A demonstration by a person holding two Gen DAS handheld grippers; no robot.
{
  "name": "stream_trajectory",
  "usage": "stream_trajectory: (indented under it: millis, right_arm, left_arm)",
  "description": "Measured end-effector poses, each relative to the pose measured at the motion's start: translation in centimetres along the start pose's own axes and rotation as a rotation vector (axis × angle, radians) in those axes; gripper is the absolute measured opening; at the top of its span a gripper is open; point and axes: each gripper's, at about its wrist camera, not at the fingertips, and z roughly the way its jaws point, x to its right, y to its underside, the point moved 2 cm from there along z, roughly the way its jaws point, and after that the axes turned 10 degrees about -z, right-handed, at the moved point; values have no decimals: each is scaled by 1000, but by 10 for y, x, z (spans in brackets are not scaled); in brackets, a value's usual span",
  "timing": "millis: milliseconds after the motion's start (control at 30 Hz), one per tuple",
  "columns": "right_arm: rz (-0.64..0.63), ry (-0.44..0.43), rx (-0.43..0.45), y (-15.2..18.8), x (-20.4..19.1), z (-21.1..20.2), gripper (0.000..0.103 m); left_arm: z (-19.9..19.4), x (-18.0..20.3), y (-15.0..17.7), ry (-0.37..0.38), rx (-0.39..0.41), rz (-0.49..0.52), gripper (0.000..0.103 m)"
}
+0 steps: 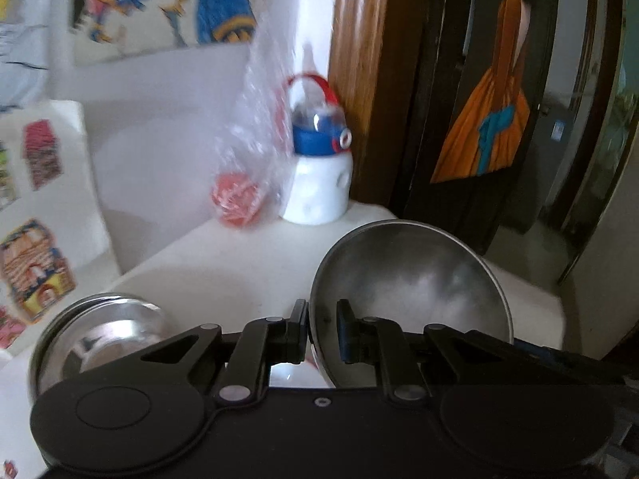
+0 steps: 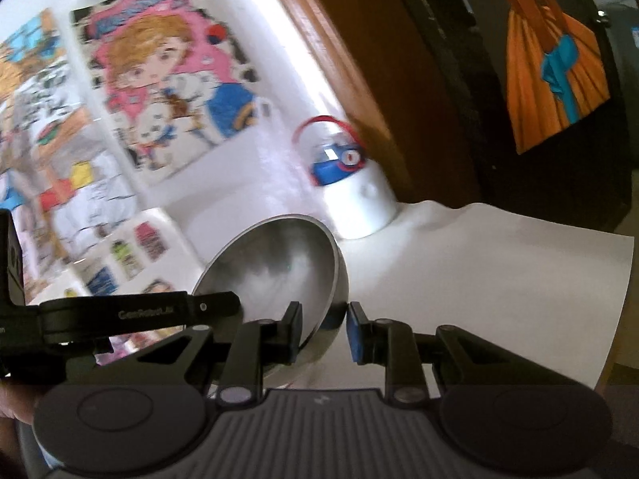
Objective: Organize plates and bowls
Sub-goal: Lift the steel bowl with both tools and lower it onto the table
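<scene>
A steel bowl [image 1: 419,279] hangs tilted above the white table, its hollow turned toward both cameras. My left gripper [image 1: 322,331] is shut on its left rim, one finger inside and one outside. In the right wrist view the same bowl [image 2: 279,259] has my right gripper [image 2: 325,333] shut on its right rim, the blue pad pressed against the outer wall. The black housing of the left gripper [image 2: 139,315] reaches in from the left. A second shiny steel bowl [image 1: 104,335] rests on the table at lower left of the left wrist view.
A white bottle with a blue lid and red handle [image 1: 319,167] [image 2: 355,195] stands at the table's back by a wooden door frame [image 1: 359,60]. A clear plastic bag holding something red [image 1: 247,151] is beside it. The cloth-covered table's edge [image 2: 623,299] runs down the right.
</scene>
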Motion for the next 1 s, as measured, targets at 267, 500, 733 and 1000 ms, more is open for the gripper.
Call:
stream_trajectory:
  millis: [267,500,733,1000]
  right_arm:
    - [-63,-110,-101,23,-65,-43,27]
    - [-131,-189,-237,77,-126,-51,29]
    - [-174,-227,-342,121,-164,-49,29]
    - [-188,-229,-422,140,-175,-37,30]
  left_arm:
    - [-87,-51,31,2,-59,-121,16]
    - [-143,-104,83,-56,-130,-150,17]
    - [-172,-152,132,-101,-212,-195,21]
    - [-177,-178,166,-129,-299,-210,22]
